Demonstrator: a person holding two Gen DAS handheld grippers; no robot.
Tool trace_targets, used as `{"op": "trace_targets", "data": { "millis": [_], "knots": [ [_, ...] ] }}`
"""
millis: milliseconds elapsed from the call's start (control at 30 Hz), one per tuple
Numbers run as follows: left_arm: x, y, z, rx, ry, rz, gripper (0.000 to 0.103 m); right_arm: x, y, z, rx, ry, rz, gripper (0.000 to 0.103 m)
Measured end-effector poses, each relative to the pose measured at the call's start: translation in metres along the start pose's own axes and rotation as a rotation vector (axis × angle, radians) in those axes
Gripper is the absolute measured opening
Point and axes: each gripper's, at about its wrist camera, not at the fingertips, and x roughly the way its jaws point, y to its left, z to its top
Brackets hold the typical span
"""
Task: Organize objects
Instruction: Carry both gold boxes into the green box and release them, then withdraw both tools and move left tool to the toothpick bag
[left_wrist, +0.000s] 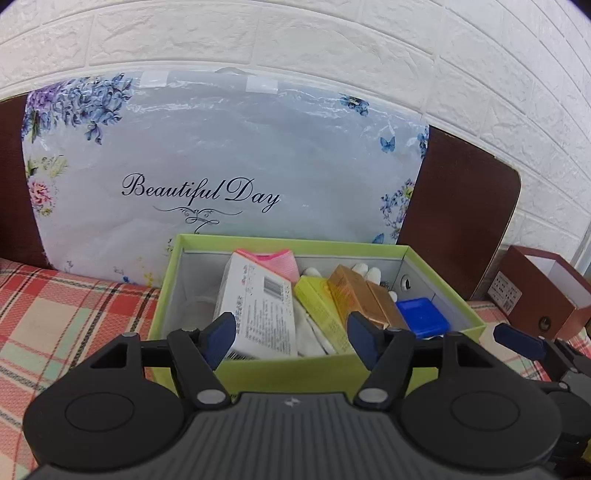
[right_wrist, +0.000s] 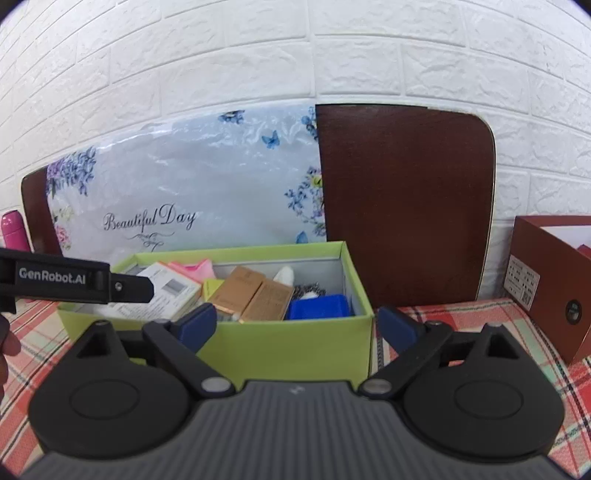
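A lime-green open box (left_wrist: 288, 373) (right_wrist: 288, 343) sits on the plaid cloth and holds several items: a white printed carton (left_wrist: 258, 310), a pink packet (left_wrist: 280, 262), a yellow box (left_wrist: 317, 299), two tan boxes (left_wrist: 365, 295) (right_wrist: 255, 295) and a blue case (left_wrist: 421, 314) (right_wrist: 317, 306). My left gripper (left_wrist: 293, 338) is open and empty, hovering at the box's near wall. My right gripper (right_wrist: 297, 328) is open and empty, in front of the box's near right corner. The left gripper's side shows in the right wrist view (right_wrist: 74, 280).
A floral "Beautiful Day" plastic bag (left_wrist: 221, 166) leans against a dark wooden headboard (right_wrist: 402, 206) and white brick wall. A maroon open box (left_wrist: 539, 291) (right_wrist: 554, 280) stands at the right. A pink bottle (right_wrist: 14, 230) is at far left.
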Motion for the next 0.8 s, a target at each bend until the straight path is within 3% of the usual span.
{"op": "trace_targets", "data": {
  "millis": [167, 467, 800],
  "knots": [
    [-0.025, -0.012, -0.002, 0.033, 0.052, 0.066, 0.070, -0.025, 0.003, 0.009, 0.001, 0.004, -0.008, 0.103],
    [-0.071, -0.029, -0.040, 0.052, 0.051, 0.016, 0.070, -0.076, 0.006, -0.013, 0.013, 0.079, 0.023, 0.103],
    [-0.087, -0.002, -0.103, -0.001, 0.111, -0.032, 0.070, -0.093, 0.005, -0.067, 0.064, 0.255, 0.065, 0.103]
  ]
}}
